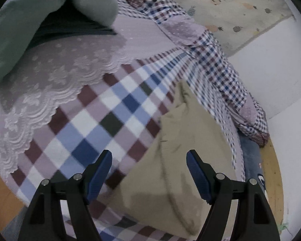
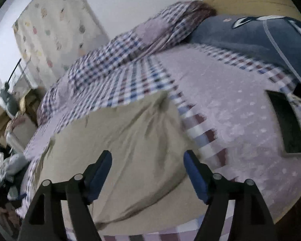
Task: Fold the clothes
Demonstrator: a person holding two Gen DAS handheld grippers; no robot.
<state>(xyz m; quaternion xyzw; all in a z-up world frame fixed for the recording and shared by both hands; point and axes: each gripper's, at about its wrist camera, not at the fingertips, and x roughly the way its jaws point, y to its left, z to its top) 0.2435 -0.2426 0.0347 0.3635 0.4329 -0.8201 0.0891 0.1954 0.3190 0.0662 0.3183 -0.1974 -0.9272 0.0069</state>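
the left tool [image 1: 149, 159] hangs over the bed with its blue fingers [image 1: 101, 172] spread wide apart and nothing between them. below and just past the fingers lies the beige garment [image 1: 170, 160], spread flat on the checked bedcover [image 1: 102, 110]; in the left wrist view it fills the area from 6 o'clock out toward 1 o'clock. a lace-edged lilac cloth [image 1: 56, 74] lies over the bedcover at 10 o'clock, and a pale green cloth [image 1: 16, 32] rises at 11 o'clock. a rumpled checked quilt [image 1: 220, 64] runs along the far edge of the bed from 12 to 3 o'clock, with a pineapple-print curtain [image 1: 230, 6] behind it at 1 o'clock.

the right tool [image 2: 147, 160] also has its fingers [image 2: 194, 172] wide apart, empty, poised above the near part of the beige garment [image 2: 120, 140]. in the right wrist view the garment lies at the centre and toward 7 o'clock, creased, with one corner pointing to 12 o'clock. a dark flat phone-like object [image 2: 287, 120] lies on the bedcover [image 2: 230, 110] at 3 o'clock, well apart from the garment. a blue pillow [image 2: 250, 34] sits at 1 o'clock, touching the quilt [image 2: 114, 60].
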